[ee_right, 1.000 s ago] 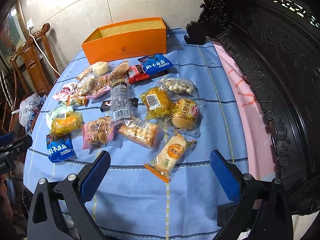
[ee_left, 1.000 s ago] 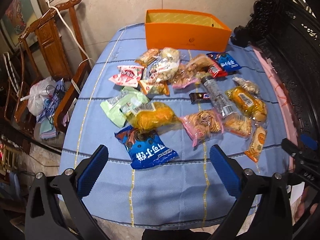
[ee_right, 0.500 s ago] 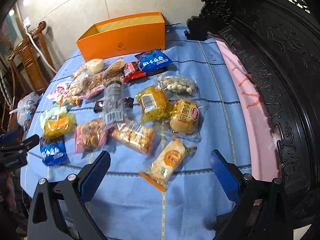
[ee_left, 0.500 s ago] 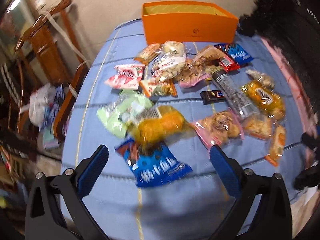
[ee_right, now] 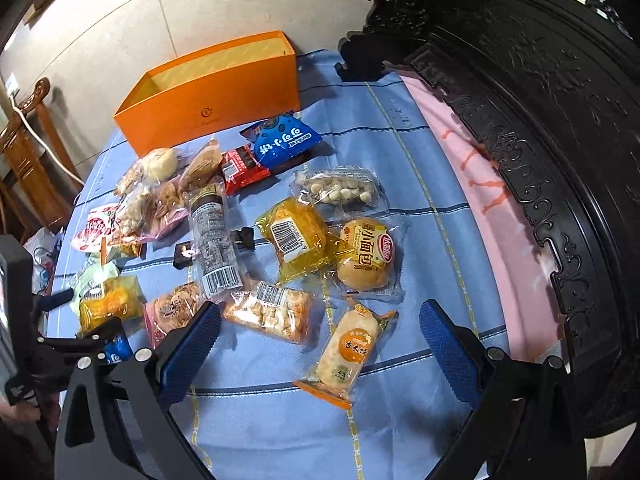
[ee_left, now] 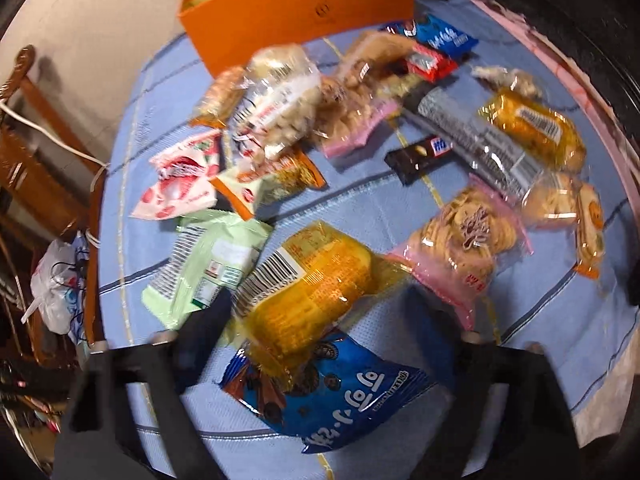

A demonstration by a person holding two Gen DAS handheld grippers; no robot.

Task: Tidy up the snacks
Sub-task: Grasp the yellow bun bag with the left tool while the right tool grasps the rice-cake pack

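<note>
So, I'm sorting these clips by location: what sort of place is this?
Probably a room in a home: a table under a blue cloth strewn with snack packets, a carved wooden chair by a tiled wall, and dark carved furniture alongside.

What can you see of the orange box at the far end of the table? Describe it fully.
The orange box is a long, open-topped rectangular carton, seemingly stiff card, with a paler yellow lining and a small logo on its front wall. It stands upright on the blue tablecloth. No snack shows inside, though its floor is hidden.
</note>
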